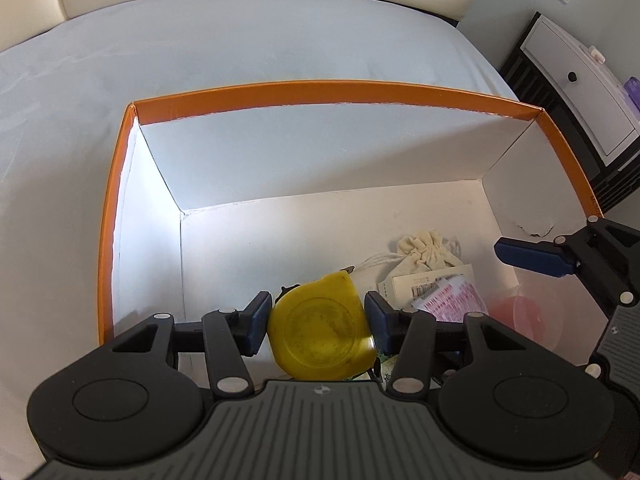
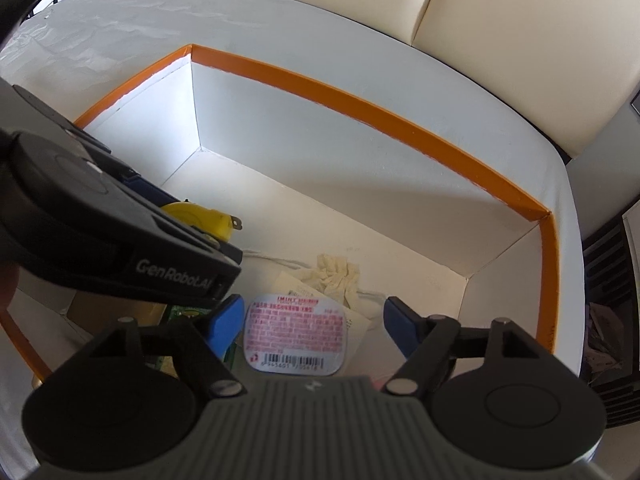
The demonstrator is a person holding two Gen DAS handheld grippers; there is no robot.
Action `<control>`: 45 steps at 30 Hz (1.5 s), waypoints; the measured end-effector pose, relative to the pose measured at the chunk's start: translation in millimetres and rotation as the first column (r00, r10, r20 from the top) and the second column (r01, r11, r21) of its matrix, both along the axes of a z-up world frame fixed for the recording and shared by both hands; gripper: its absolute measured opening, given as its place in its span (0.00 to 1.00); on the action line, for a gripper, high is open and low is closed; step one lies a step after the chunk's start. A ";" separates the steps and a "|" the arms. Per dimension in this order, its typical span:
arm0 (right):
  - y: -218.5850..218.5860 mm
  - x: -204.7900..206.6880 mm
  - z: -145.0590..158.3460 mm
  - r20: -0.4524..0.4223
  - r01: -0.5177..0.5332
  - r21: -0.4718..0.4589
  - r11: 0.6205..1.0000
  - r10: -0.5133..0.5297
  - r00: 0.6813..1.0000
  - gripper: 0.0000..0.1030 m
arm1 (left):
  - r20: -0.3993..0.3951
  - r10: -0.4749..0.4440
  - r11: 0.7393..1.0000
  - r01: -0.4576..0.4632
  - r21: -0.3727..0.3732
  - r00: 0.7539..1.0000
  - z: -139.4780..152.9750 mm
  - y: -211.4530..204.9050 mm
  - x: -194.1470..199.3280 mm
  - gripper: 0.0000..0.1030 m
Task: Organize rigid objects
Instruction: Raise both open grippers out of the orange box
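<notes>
Left gripper (image 1: 318, 322) clamped tape measure (image 1: 320, 328) over box (image 1: 320, 94), not yet released. Right gripper (image 2: 314, 322) hung open above cup (image 2: 296, 334). Pouch (image 1: 428, 250) already inside.

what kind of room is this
Most likely a bedroom. The orange-rimmed box sits on a bed with a pale sheet, a padded cream headboard stands behind it, and a white nightstand stands alongside.

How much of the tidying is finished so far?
Already in the orange-rimmed box: a cloth drawstring pouch and a sealed cup. In hand: the left gripper holds a yellow tape measure over the box. The right gripper is open, empty. Remaining items aren't visible.
</notes>
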State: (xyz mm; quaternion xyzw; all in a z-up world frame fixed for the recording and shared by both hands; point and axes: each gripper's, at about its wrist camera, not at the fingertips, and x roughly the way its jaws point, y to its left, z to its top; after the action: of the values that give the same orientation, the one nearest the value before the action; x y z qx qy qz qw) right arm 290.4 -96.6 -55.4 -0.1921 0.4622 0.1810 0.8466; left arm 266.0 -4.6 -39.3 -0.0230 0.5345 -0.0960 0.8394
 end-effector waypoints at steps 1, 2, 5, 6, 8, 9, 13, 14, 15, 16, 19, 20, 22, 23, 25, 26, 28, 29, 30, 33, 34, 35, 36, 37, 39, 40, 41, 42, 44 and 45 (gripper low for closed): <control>-0.6 -0.3 0.1 -0.001 0.004 0.003 1.000 -0.004 1.000 0.74 | -0.001 -0.001 1.000 0.001 0.001 1.000 -0.2 -0.6 0.1 0.56; -1.3 -0.4 0.7 -0.002 0.008 0.007 1.000 -0.008 1.000 0.74 | -0.002 -0.001 1.000 0.001 0.006 1.000 -0.7 -1.4 0.2 0.56; -3.8 0.0 1.4 -0.007 0.020 0.017 1.000 -0.020 1.000 0.74 | -0.001 0.009 0.999 -0.008 0.051 1.000 -3.8 -5.2 -0.3 0.56; -4.1 -0.2 1.4 -0.009 0.021 0.018 1.000 -0.021 1.000 0.74 | 0.000 0.012 0.998 -0.011 0.063 1.000 -4.7 -6.2 -0.3 0.56; -3.9 -0.5 1.7 -0.006 0.013 0.014 1.000 -0.013 1.000 0.74 | -0.004 0.014 0.998 -0.013 0.063 1.000 -5.5 -6.6 -1.1 0.56; -3.4 -1.0 1.9 -0.004 0.011 0.011 1.000 -0.011 1.000 0.74 | -0.005 0.013 0.998 -0.012 0.064 1.000 -5.6 -6.9 -1.4 0.57; -3.2 -0.8 1.7 0.000 0.011 0.009 1.000 -0.011 1.000 0.74 | 0.009 0.018 0.998 -0.019 0.068 1.000 -3.4 -6.9 -2.1 0.61; -3.2 -0.7 1.6 -0.001 0.014 0.012 1.000 -0.014 1.000 0.74 | 0.011 0.020 0.998 -0.021 0.062 1.000 -2.7 -6.2 -2.7 0.64; -3.2 -0.7 1.7 -0.001 0.014 0.013 1.000 -0.014 1.000 0.74 | 0.016 0.023 0.998 -0.024 0.065 1.000 -2.0 -6.1 -3.4 0.65; -3.3 -0.7 1.9 -0.001 0.014 0.014 1.000 -0.014 1.000 0.74 | 0.025 0.018 0.998 -0.019 0.060 1.000 -1.0 -5.7 -4.5 0.65; -2.7 -2.1 2.3 0.006 0.015 0.009 1.000 -0.016 1.000 0.74 | 0.047 0.015 0.999 -0.018 0.050 0.999 3.6 -5.0 -9.1 0.65; -2.0 -3.1 2.7 0.009 0.014 0.007 1.000 -0.014 1.000 0.75 | 0.061 0.014 0.999 -0.017 0.045 0.998 5.9 -4.6 -11.5 0.65; -0.7 -5.7 4.3 0.022 0.010 0.002 1.000 -0.010 1.000 0.75 | 0.080 0.016 0.999 -0.019 0.041 0.997 10.6 -3.6 -15.0 0.65; 0.4 -7.7 4.6 0.029 0.012 -0.006 1.000 -0.012 0.999 0.75 | 0.090 0.019 0.999 -0.022 0.037 0.996 12.9 -2.6 -16.9 0.65; 1.5 -10.7 5.8 0.039 0.010 -0.009 1.000 -0.010 0.999 0.76 | 0.113 0.024 0.999 -0.028 0.032 0.993 18.0 -0.1 -21.3 0.65; 1.8 -12.2 6.5 0.040 0.012 -0.008 1.000 -0.012 0.999 0.76 | 0.122 0.025 0.999 -0.029 0.030 0.992 20.5 0.8 -23.7 0.65; 0.7 -15.7 8.5 0.040 0.019 0.000 1.000 -0.019 0.999 0.76 | 0.138 0.027 0.999 -0.030 0.017 0.990 25.7 2.6 -29.5 0.65; -0.8 -18.0 9.7 0.055 0.026 0.002 1.000 -0.026 0.998 0.76 | 0.145 0.029 0.999 -0.031 0.012 0.989 28.3 3.4 -32.5 0.65; -1.8 -21.1 12.4 0.077 0.035 -0.003 0.999 -0.035 0.996 0.76 | 0.155 0.030 0.999 -0.031 0.009 0.987 31.3 4.9 -35.8 0.65; -5.0 -29.4 21.5 0.106 0.039 0.006 0.999 -0.040 0.994 0.76 | 0.186 0.038 0.999 -0.039 0.003 0.982 40.4 6.6 -43.1 0.65; -7.2 -32.1 25.2 0.112 0.043 0.014 0.999 -0.044 0.993 0.76 | 0.198 0.045 0.999 -0.045 -0.001 0.979 44.7 6.5 -46.5 0.65; -8.5 -34.9 28.5 0.118 0.045 0.018 0.999 -0.047 0.992 0.76 | 0.208 0.050 0.999 -0.050 -0.007 0.977 47.7 6.8 -49.1 0.65; -10.0 -37.7 31.9 0.126 0.049 0.021 0.999 -0.051 0.991 0.76 | 0.218 0.053 0.999 -0.052 -0.013 0.974 50.9 6.9 -51.9 0.65; -11.5 -41.9 36.0 0.138 0.053 0.028 0.998 -0.056 0.989 0.76 | 0.235 0.056 0.998 -0.052 -0.022 0.971 54.6 7.4 -55.6 0.65; -15.1 -49.2 43.2 0.154 0.058 0.045 0.997 -0.064 0.986 0.76 | 0.263 0.056 0.998 -0.049 -0.034 0.963 61.4 6.7 -64.3 0.65; -17.4 -52.1 45.6 0.162 0.063 0.056 0.996 -0.072 0.984 0.76 | 0.277 0.053 0.998 -0.044 -0.039 0.960 65.0 6.2 -68.5 0.65; -19.4 -55.5 48.4 0.170 0.068 0.068 0.995 -0.079 0.982 0.76 | 0.293 0.049 0.998 -0.038 -0.042 0.955 67.7 5.6 -72.9 0.65; -22.1 -59.5 51.3 0.180 0.074 0.083 0.994 -0.088 0.980 0.76 | 0.306 0.044 0.999 -0.032 -0.043 0.951 70.2 4.5 -77.0 0.65; -24.2 -66.4 56.7 0.197 0.083 0.112 0.990 -0.104 0.975 0.76 | 0.335 0.026 0.999 -0.013 -0.042 0.942 73.9 1.1 -86.3 0.65; -25.9 -69.6 58.9 0.205 0.086 0.125 0.988 -0.111 0.972 0.76 | 0.347 0.021 0.999 -0.007 -0.040 0.938 75.6 0.2 -90.8 0.65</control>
State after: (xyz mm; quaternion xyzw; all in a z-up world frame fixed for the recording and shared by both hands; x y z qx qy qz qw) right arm 220.8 -122.5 3.5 -0.1380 0.3672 0.1436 0.9086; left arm 175.2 -4.4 36.2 -0.0255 0.3760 -0.1029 0.9205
